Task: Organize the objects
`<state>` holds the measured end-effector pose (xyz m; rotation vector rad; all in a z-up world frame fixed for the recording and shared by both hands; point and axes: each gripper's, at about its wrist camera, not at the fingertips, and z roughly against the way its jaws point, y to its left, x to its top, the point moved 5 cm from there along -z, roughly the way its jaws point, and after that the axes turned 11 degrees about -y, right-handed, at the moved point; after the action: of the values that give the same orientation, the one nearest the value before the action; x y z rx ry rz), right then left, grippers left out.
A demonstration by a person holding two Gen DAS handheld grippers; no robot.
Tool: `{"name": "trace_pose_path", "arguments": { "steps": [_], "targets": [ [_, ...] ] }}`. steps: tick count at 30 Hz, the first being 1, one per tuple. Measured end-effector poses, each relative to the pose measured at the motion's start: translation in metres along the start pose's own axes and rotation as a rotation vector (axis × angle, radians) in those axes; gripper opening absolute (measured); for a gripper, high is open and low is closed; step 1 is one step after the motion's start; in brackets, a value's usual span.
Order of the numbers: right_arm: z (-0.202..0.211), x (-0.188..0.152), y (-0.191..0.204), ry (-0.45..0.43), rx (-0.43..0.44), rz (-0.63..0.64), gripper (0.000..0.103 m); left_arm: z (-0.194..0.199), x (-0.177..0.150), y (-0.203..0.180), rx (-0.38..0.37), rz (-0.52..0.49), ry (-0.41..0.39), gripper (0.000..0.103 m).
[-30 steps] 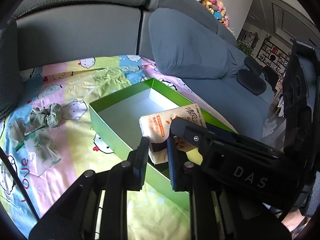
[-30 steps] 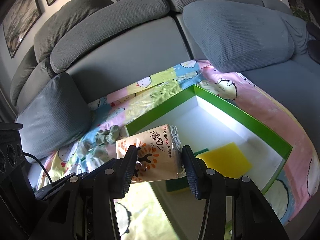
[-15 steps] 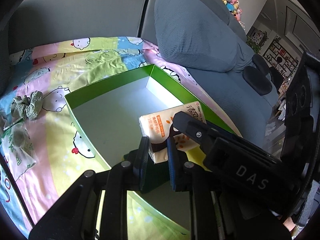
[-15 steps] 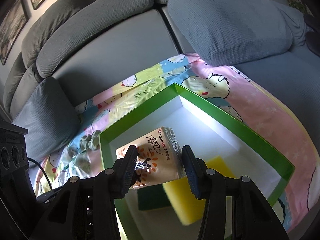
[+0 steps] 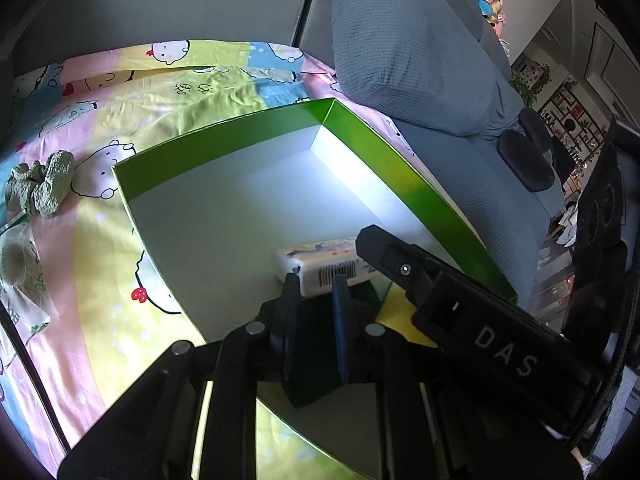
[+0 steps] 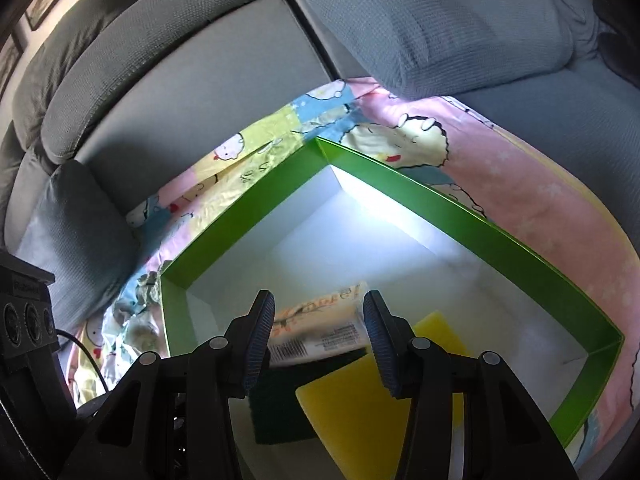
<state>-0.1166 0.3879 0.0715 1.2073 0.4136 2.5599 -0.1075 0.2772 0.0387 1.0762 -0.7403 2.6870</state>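
Observation:
A green box (image 5: 224, 140) with a white inside lies open on the cartoon-print sheet. Inside it, my right gripper (image 6: 318, 300) is shut on a tissue pack (image 6: 320, 332), held low with its barcode side showing. The pack (image 5: 320, 268) is at the box floor, partly over a sponge. That sponge (image 6: 360, 396) is yellow with a dark green side and lies in the near part of the box. My left gripper (image 5: 315, 280) is shut with nothing in it, its tips just short of the pack. The right gripper's black body (image 5: 480, 320) crosses the left wrist view.
A crumpled green cloth (image 5: 44, 188) and a clear plastic bag (image 5: 20, 272) lie on the sheet (image 5: 100, 320) left of the box. A large grey cushion (image 5: 400, 40) and the sofa back (image 6: 180, 80) stand behind the box (image 6: 440, 204).
Both grippers have sunk and moved forward over the box. The tissue pack has gone from above the rim down to the floor and turned barcode side up.

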Motion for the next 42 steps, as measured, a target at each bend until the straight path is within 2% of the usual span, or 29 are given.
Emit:
{"name": "trace_pose_path", "arguments": {
  "steps": [7,10,12,15,19,22,24,26,28,29,30,32,34,40,42],
  "targets": [
    [-0.003,-0.009,0.002,0.017,-0.013,-0.027,0.05,0.002,-0.002,0.006,-0.002,-0.017,0.001,0.006],
    [-0.001,-0.012,0.004,0.012,-0.048,-0.025,0.05,0.007,0.0,0.008,0.074,-0.095,-0.015,0.008],
    [0.0,-0.016,0.006,0.004,-0.086,-0.021,0.05,0.008,0.001,0.015,0.107,-0.098,-0.015,0.008],
    [-0.002,-0.017,0.014,0.009,-0.064,-0.016,0.05,0.011,0.001,0.023,0.06,-0.051,-0.015,0.008],
    [-0.004,-0.016,0.016,0.005,-0.043,-0.033,0.05,0.013,0.0,0.022,0.055,-0.051,-0.02,0.01],
    [-0.002,-0.014,0.013,-0.006,-0.062,-0.044,0.05,0.015,-0.001,0.017,0.008,-0.049,-0.002,0.02],
    [0.002,-0.012,0.009,-0.017,-0.047,-0.071,0.05,0.023,0.0,0.009,-0.012,-0.075,-0.007,0.036],
    [0.006,-0.01,0.006,-0.021,-0.038,-0.083,0.051,0.034,-0.001,0.005,-0.004,-0.103,-0.033,0.046],
    [0.01,-0.009,0.003,-0.031,-0.059,-0.084,0.059,0.046,-0.001,0.007,-0.019,-0.09,-0.052,0.052],
    [0.011,-0.008,0.001,-0.035,-0.075,-0.086,0.066,0.051,-0.001,0.009,-0.034,-0.067,-0.059,0.061],
    [0.012,-0.009,-0.002,-0.033,-0.1,-0.091,0.066,0.057,0.0,0.014,-0.051,-0.033,-0.065,0.068],
    [0.013,-0.01,-0.005,-0.026,-0.126,-0.089,0.066,0.071,0.0,0.023,-0.076,0.014,-0.075,0.068],
    [0.015,-0.013,-0.007,-0.011,-0.17,-0.086,0.066,0.088,-0.001,0.034,-0.065,0.031,-0.09,0.068],
    [0.02,-0.027,0.001,-0.008,-0.288,0.018,0.066,0.135,-0.019,0.082,0.076,0.03,-0.158,0.072],
    [0.017,-0.032,0.007,0.005,-0.331,0.065,0.066,0.146,-0.025,0.101,0.092,0.052,-0.186,0.072]
  ]
}}
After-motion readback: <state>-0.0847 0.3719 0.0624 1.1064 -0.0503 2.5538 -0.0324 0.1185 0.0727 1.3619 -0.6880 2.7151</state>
